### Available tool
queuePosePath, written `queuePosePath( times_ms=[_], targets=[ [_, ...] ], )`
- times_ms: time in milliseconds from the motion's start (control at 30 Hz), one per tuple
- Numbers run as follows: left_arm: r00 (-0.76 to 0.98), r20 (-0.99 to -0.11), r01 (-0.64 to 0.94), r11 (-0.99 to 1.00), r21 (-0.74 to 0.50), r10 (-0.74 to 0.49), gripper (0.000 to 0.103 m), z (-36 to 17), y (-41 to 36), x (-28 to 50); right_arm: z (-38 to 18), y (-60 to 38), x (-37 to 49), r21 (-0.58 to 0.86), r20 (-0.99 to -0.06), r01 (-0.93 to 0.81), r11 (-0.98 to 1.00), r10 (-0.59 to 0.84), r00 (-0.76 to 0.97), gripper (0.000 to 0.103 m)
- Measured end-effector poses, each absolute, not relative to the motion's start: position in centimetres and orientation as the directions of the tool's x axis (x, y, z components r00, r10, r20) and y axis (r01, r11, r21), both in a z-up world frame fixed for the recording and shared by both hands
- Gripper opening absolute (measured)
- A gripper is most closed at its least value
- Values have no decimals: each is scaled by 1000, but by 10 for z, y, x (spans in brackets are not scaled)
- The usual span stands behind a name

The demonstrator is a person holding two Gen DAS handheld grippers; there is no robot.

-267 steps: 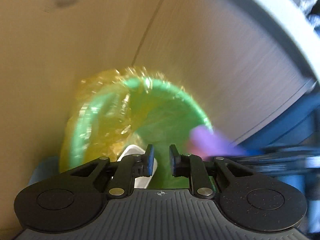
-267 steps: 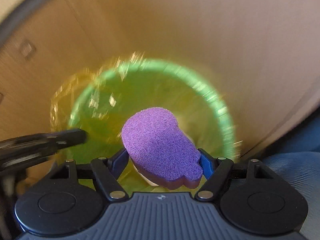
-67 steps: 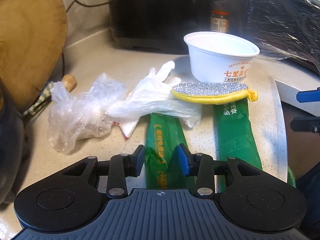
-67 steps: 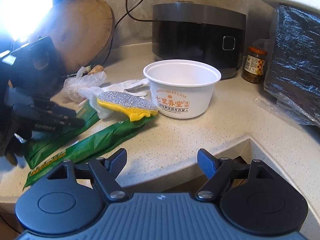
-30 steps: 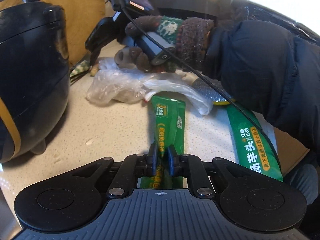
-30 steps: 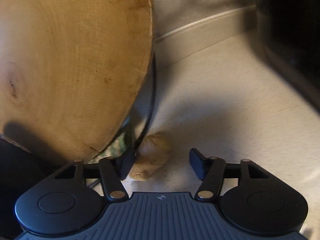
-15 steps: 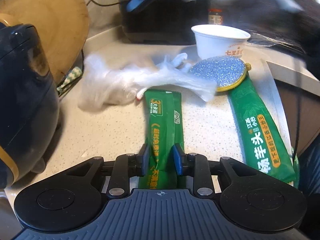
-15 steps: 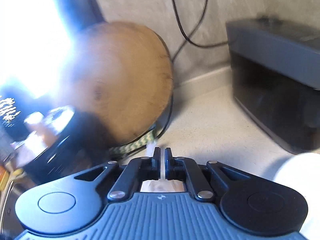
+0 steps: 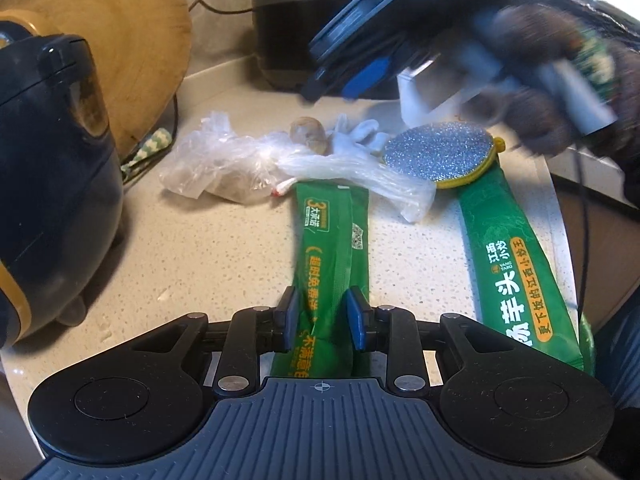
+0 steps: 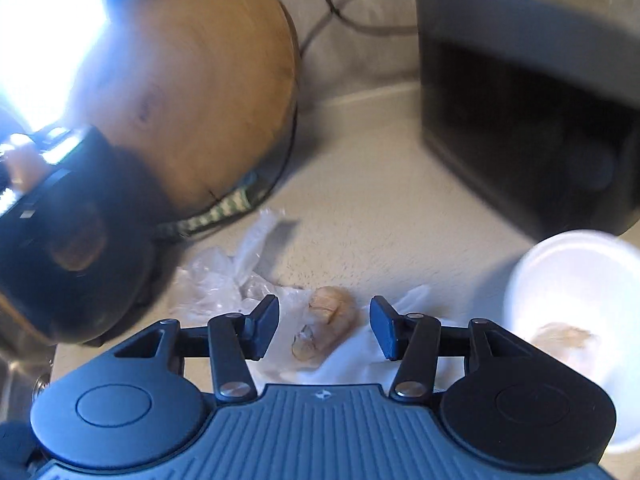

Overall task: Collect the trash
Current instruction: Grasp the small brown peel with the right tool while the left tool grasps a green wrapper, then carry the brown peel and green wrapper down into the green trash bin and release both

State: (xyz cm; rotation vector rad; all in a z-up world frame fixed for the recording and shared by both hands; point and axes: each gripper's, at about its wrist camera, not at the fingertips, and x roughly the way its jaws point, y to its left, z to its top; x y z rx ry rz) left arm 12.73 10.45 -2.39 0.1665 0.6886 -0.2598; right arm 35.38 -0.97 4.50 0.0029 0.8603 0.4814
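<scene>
Right now my left gripper [image 9: 323, 317] straddles the green snack wrapper [image 9: 329, 256] with pads apart, while ahead my right gripper [image 10: 324, 327] is opening above the ginger piece [image 10: 325, 322] on the plastic glove [image 10: 360, 354].

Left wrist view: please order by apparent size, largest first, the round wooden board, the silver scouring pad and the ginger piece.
1. Round wooden board, clearly the largest, though partly hidden behind the black appliance.
2. Silver scouring pad.
3. Ginger piece, the smallest.
</scene>
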Motion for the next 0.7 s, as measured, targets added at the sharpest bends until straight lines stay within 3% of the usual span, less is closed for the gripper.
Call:
queuePosePath(
  times_ms=[100,133,233,367,700],
  targets=[
    [743,-645,286,956,67,-177,30,-24,104,127,22,5,370,176,-758,-370,912,365,540,48],
    [745,-644,286,956,71,-174,30,-24,103,127,17,7,373,189,-771,-368,910,370,518,38],
    [748,-641,288,954,79,-173,30,-25,102,125,18,4,364,193,-767,-398,897,391,509,38],
    [748,-640,285,956,69,-177,31,-24,105,126,43,-18,338,299,-712,-430,852,499,494,38],
    [763,-626,284,953,105,-158,13,-16,93,118,103,-67,246,285,-590,-506,814,565,577,38]
  ],
)
